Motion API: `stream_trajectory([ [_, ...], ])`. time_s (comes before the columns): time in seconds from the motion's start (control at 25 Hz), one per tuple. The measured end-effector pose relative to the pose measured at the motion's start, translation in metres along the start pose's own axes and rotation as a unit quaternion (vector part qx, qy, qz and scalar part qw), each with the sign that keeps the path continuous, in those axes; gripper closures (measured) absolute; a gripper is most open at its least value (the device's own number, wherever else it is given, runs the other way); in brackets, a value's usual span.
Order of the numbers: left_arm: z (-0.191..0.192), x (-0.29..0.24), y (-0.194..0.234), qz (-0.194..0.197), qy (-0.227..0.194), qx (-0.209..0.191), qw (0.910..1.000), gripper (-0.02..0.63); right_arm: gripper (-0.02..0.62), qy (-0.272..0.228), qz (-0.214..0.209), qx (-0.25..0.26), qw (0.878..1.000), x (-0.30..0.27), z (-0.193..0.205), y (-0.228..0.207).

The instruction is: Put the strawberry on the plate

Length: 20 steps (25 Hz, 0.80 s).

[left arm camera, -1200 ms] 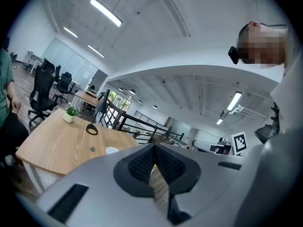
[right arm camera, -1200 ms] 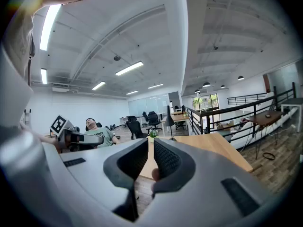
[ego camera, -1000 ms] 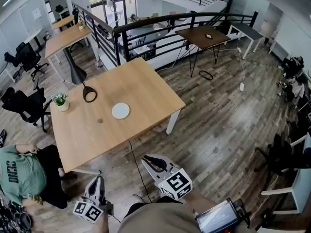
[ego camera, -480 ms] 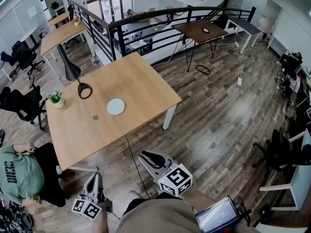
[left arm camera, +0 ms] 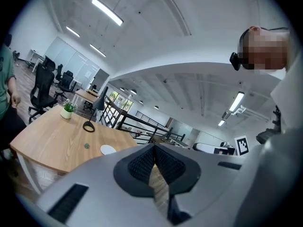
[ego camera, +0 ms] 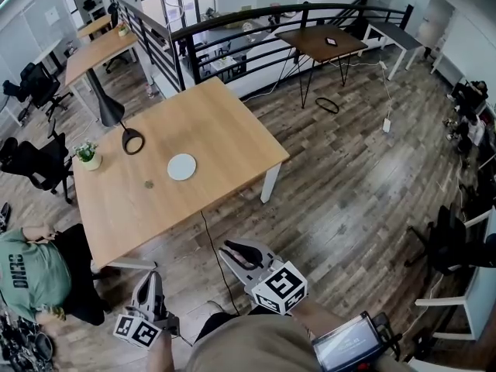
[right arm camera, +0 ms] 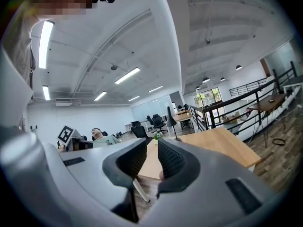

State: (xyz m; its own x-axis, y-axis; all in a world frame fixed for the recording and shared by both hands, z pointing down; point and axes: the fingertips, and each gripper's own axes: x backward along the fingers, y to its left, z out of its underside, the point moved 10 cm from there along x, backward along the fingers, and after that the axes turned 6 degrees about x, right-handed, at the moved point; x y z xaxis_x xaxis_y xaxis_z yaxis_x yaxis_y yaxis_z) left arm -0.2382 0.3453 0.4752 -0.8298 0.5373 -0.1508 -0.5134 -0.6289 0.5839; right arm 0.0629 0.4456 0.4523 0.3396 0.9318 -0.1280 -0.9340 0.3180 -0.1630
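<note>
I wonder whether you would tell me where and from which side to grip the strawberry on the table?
Probably grip the strawberry across its middle, coming down from above: it lies alone on the table, left of the plate, with nothing crowding it. Its shape is too small to make out.

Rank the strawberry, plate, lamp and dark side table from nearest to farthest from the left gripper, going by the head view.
From the left gripper:
1. strawberry, near part of the wooden table.
2. plate, mid-table, slightly right.
3. lamp, behind the strawberry.
4. dark side table, far back right.
</note>
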Motion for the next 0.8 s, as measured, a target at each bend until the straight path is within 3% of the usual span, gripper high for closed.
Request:
stream_trajectory([
  [0.4, 0.02, -0.004, -0.016, -0.04, -0.014, 0.011, 0.999, 0.601, 0.541, -0.004, 0.005, -0.016, 1.0, 0.027, 0.015, -0.047],
  [0.8, 0.035, 0.017, -0.017, -0.078, -0.051, 0.03, 0.9952, 0.601, 0.541, 0.016, -0.024, -0.006, 1.0, 0.021, 0.027, -0.05],
])
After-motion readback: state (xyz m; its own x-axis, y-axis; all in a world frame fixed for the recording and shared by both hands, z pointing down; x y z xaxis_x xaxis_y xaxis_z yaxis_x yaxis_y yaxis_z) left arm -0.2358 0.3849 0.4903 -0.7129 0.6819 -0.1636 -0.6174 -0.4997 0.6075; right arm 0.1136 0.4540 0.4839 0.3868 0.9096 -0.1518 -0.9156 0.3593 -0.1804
